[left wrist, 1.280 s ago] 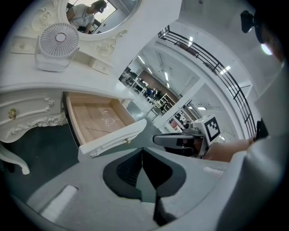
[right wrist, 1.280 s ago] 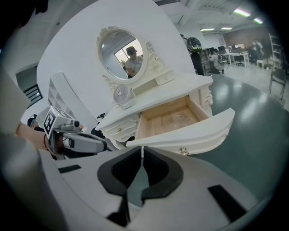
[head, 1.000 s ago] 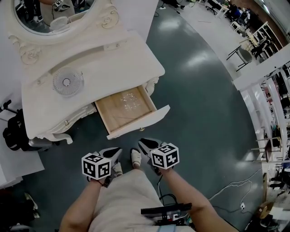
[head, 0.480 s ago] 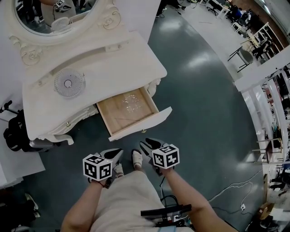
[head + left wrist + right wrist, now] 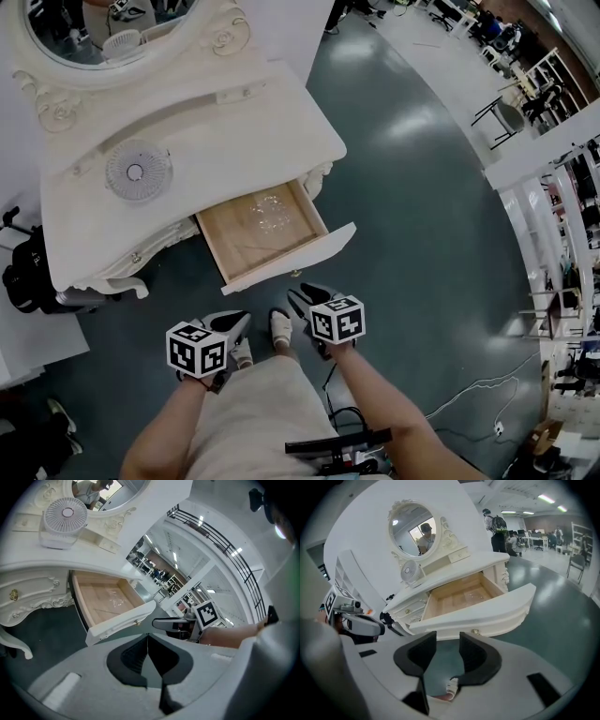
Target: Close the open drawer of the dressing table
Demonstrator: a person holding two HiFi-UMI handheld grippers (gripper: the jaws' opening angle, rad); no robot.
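One off-centre push could jam the open cream wooden drawer [image 5: 292, 257]; the left hand-held gripper [image 5: 234, 323] is closed, the right hand-held gripper [image 5: 303, 300] just opened, empty.

Left tool [image 5: 234, 322] and right tool [image 5: 302, 298]: grey, black-padded, with marker cubes [image 5: 197, 349] (black-and-white squares); beige garment [image 5: 248, 412], white shoes [image 5: 280, 326].

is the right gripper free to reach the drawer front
Probably yes: only floor lies between the right gripper and the drawer front; its jaws have just been opening, nothing between them.
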